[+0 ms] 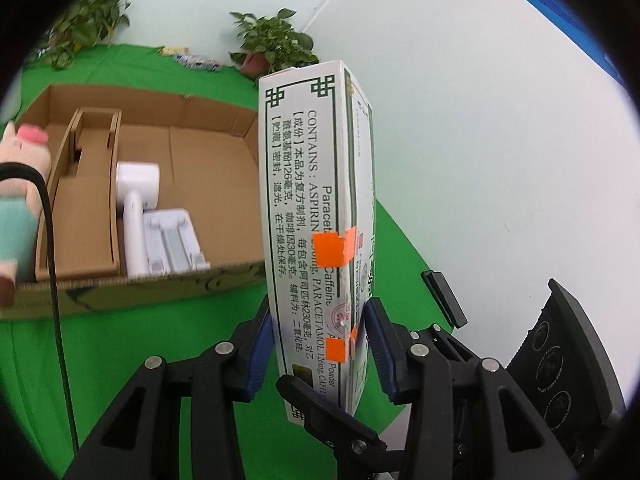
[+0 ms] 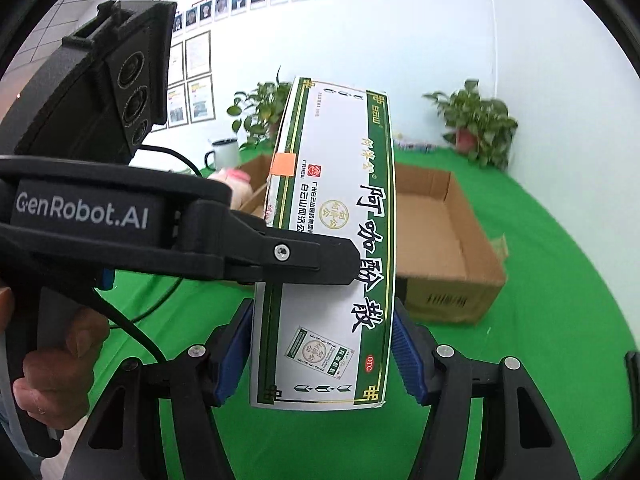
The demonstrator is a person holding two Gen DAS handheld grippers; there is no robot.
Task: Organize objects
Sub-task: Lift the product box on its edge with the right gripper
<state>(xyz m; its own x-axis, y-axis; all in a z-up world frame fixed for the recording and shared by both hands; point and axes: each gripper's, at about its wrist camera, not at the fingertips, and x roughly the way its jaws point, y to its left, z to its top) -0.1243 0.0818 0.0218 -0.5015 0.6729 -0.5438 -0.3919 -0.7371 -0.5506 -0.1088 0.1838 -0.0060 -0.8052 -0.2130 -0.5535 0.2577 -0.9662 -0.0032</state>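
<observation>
A white medicine box [image 1: 308,208] with green borders and orange tape patches is held up above the green table. My left gripper [image 1: 318,344] is shut on its narrow sides. My right gripper [image 2: 322,356] is shut on the same box [image 2: 336,240] across its wide printed face. The other hand-held gripper crosses in front of the box in the right wrist view. An open cardboard tray [image 1: 188,160] lies behind, holding a white hair dryer [image 1: 136,200] and a white plastic stand [image 1: 172,240].
A pink plush pig [image 1: 20,200] stands at the tray's left end. Potted plants [image 1: 272,44] stand along the back wall. A white mug [image 2: 222,152] stands at the back left. The table is covered in green cloth [image 2: 560,280].
</observation>
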